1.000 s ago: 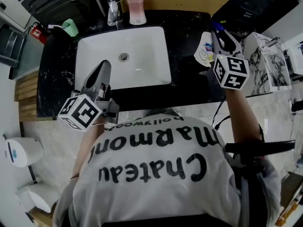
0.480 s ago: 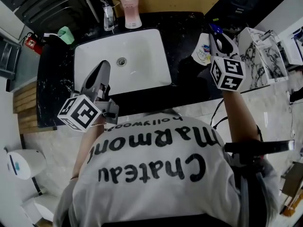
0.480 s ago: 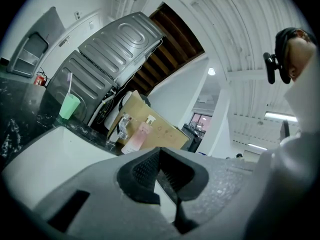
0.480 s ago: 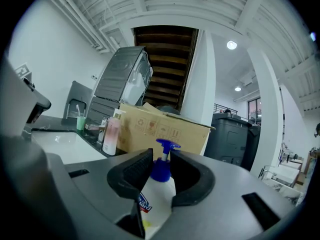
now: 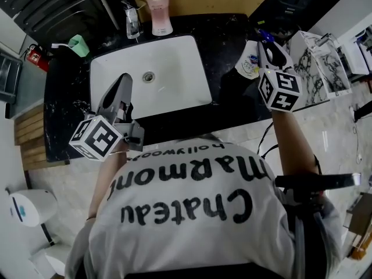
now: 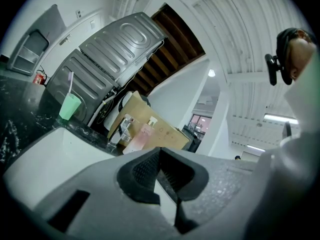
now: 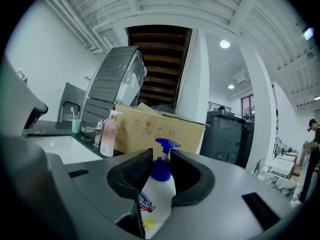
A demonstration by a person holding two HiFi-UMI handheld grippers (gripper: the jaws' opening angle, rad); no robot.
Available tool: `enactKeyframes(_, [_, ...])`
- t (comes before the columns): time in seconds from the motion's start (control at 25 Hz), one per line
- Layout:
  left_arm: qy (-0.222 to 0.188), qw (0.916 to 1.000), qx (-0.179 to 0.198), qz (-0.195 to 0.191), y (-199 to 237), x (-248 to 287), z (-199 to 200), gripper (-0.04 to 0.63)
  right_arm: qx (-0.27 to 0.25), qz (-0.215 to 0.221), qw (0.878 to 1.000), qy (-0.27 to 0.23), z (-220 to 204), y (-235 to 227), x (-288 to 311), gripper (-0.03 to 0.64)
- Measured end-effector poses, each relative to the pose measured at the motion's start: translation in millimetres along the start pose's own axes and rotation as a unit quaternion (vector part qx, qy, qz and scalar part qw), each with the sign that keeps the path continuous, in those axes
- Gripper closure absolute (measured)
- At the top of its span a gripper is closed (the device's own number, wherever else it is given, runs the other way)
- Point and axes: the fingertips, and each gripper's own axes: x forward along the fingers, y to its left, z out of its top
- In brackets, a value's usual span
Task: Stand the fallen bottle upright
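At the counter's (image 5: 65, 95) right end, beside the sink (image 5: 186, 68), the right gripper (image 5: 266, 44) clamps the white bottle (image 5: 250, 63) about its shoulder, blue pump up, apparently steadying it upright. The left gripper (image 5: 123, 83) hangs closed and empty over the sink's front edge, out of the way.

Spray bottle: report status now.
Right tongs shut on spray bottle, which looks upright. Left tongs shut, empty, over sink. No obstruction seen.

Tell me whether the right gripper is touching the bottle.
Touching. The right gripper view shows the bottle wedged in the right gripper, with both pads pressed against its white body and no gap.
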Motion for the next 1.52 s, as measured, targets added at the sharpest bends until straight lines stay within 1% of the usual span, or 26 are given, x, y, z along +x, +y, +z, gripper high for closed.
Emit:
enactKeyframes(0.32, [0.007,0.9999,-0.004,-0.007,7,3,-3,0.58,0.014,-0.015,1.0,-0.002,-2,-4,-5,0.506])
enactKeyframes(0.48, [0.013,0.9999,-0.008,-0.005,10,3,-5,0.581,0.017,-0.021,1.0,-0.002,-4,-6,-6,0.506])
enactKeyframes(1.04, [0.016,0.9997,-0.014,-0.011,14,4,-8,0.581,0.028,-0.021,0.999,0.004,-4,-7,-4,0.506])
enactKeyframes(1.2, [0.017,0.9996,-0.019,-0.012,16,5,-10,0.581,0.023,-0.02,0.999,0.009,-4,-10,-2,0.506])
enactKeyframes(1.36, [0.016,0.9996,-0.022,-0.005,19,4,-7,0.58,0.024,-0.02,0.999,0.008,-4,-7,-1,0.506])
enactKeyframes(1.52, [0.016,0.9995,-0.024,-0.011,18,5,-10,0.581,0.016,-0.018,1.0,0.011,-4,-5,-4,0.506])
